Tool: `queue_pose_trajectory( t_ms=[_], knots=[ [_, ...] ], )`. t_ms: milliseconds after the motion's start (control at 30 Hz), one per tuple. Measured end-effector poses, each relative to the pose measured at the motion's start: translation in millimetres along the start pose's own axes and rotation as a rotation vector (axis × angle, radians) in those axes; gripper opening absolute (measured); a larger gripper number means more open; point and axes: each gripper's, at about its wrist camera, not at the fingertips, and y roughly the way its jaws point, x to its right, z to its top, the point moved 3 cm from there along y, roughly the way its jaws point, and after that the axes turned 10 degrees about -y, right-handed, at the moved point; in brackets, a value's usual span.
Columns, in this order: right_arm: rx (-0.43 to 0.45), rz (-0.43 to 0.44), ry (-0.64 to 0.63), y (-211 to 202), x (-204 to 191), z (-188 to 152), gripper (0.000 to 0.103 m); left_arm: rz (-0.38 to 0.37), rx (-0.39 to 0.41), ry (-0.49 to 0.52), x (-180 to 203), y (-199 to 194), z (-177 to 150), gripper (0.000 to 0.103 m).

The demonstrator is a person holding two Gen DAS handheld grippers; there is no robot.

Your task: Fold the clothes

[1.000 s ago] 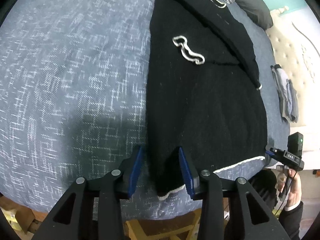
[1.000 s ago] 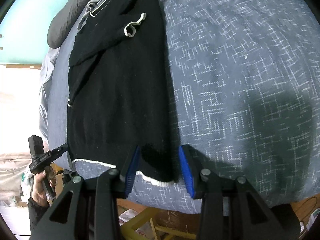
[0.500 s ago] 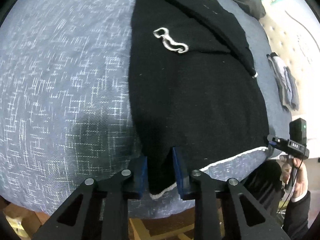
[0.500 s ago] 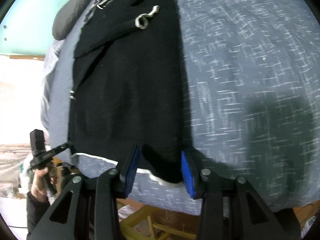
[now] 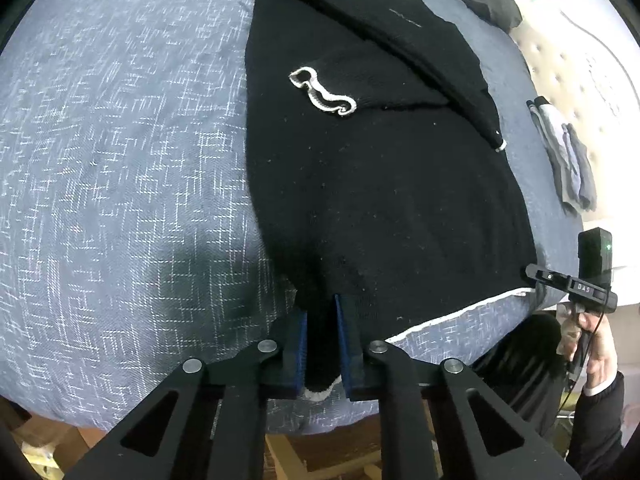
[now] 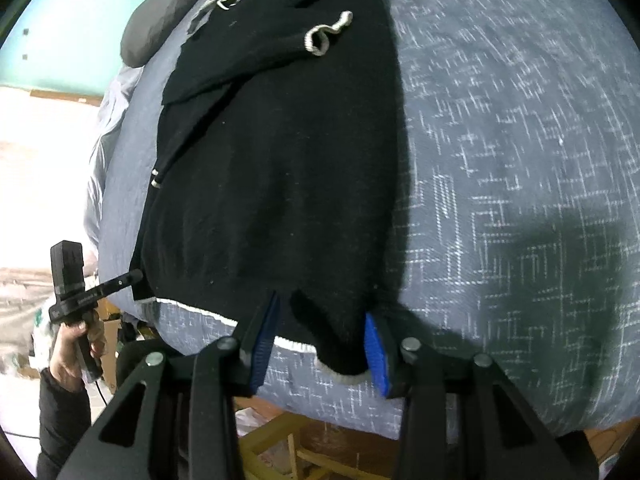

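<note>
My left gripper (image 5: 322, 344) is a matte black plastic frame with triangular cut-outs in its two arms, four round silver screw heads across the knuckles, and two flat fingers (image 5: 299, 354) faced with ribbed blue pads. My right gripper (image 6: 320, 346) is built the same way, black with silver screws and brighter blue ribbed fingers (image 6: 375, 354); seen from the left camera it carries a small black box with a green light and a bar printed with white letters, and a thin black cable hangs from its handle. My right hand (image 5: 598, 354) comes out of a black sleeve with a strip of white cuff, and my left hand (image 6: 74, 354) out of a black padded sleeve.
</note>
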Motion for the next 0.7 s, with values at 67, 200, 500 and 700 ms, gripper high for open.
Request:
queue_pose_trajectory(
  t_ms=[67,200,500,700],
  knots=[
    [0.007,-0.003,-0.017,-1,-2,0,0.023,0.003,0.000,0.007,0,0,1,0.011],
    [0.027,-0.006,-0.043,-6,-4,0,0.010,-0.002,0.005,0.022,2,-1,4,0.010],
    [0.106,0.049,-0.093,-26,-16,5,0.005,-0.044,0.071,0.047,9,-29,15,0.009],
    [0.169,0.080,-0.163,-50,-37,12,0.004,-0.072,0.101,0.062,12,-51,13,0.009]
  ],
)
